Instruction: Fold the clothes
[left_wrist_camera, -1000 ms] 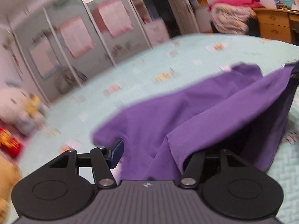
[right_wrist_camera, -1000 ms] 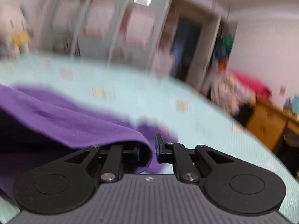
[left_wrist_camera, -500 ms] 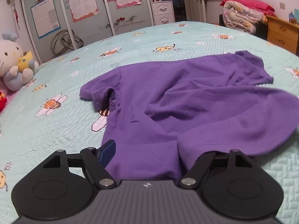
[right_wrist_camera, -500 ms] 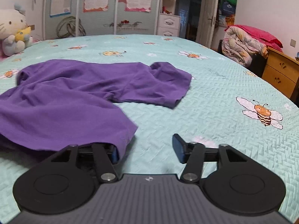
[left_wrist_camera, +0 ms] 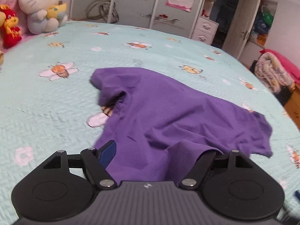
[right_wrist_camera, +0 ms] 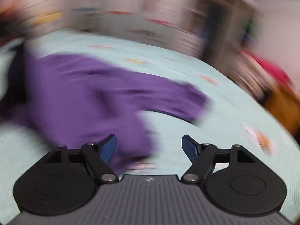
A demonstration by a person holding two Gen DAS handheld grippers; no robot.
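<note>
A purple T-shirt (left_wrist_camera: 168, 108) lies crumpled on the pale green bedspread (left_wrist_camera: 56, 103). My left gripper (left_wrist_camera: 159, 154) stands open over the shirt's near edge. Its left blue pad (left_wrist_camera: 107, 154) is bare, and a fold of cloth drapes over the right finger and hides its pad. The right wrist view is blurred by motion. There my right gripper (right_wrist_camera: 149, 147) has its jaws opening, both blue pads showing. A corner of the T-shirt (right_wrist_camera: 84, 93) lies loose between them, beside the left pad (right_wrist_camera: 108, 148); bedspread (right_wrist_camera: 215, 131) shows near the right pad.
Plush toys (left_wrist_camera: 42, 5) and a red doll (left_wrist_camera: 10, 28) sit at the bed's far left. Wardrobe doors with posters (left_wrist_camera: 150, 9) and a doorway (left_wrist_camera: 225, 18) stand behind. A heap of bedding (left_wrist_camera: 271, 71) and a wooden dresser (left_wrist_camera: 294, 103) lie to the right.
The shirt hung lifted from both grippers; now it lies slack on the bed. Both pairs of jaws have spread wide. The left view has rolled, and the right view now sweeps sideways in blur.
</note>
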